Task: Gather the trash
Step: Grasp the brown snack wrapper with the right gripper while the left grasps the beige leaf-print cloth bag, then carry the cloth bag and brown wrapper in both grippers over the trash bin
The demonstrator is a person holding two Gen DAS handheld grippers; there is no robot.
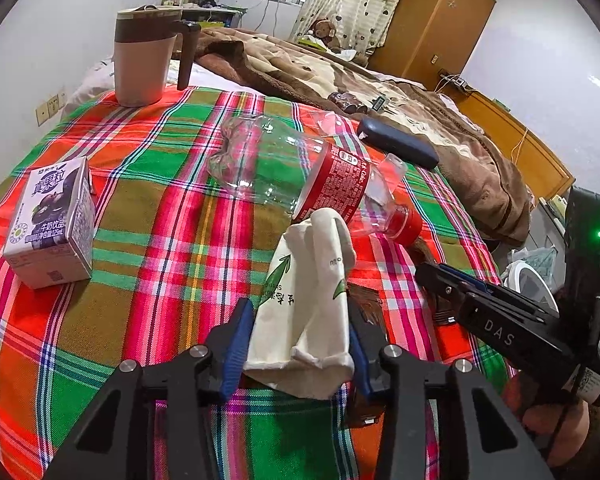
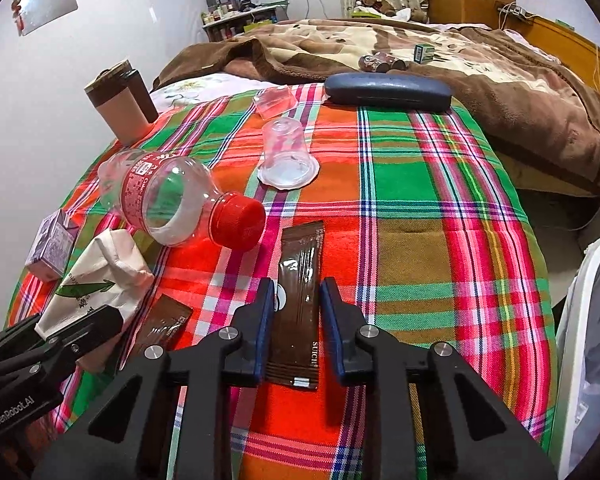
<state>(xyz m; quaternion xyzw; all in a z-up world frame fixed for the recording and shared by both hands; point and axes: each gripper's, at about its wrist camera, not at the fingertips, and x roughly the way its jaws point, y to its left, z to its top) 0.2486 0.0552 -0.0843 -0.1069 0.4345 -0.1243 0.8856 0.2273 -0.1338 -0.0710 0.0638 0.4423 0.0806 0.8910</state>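
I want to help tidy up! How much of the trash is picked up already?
Nothing looks binned yet. The left gripper brackets the crumpled paper bag; the right gripper straddles a brown sachet, neither clearly squeezed. Still lying on the plaid cloth: the empty bottle, the plastic cup, the milk carton and a second sachet.

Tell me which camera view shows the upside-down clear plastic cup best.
The right wrist view. There the clear plastic cup stands inverted and unobstructed on the plaid cloth, beyond the empty bottle. In the left wrist view the bottle mostly hides it, leaving only a faint clear scrap.
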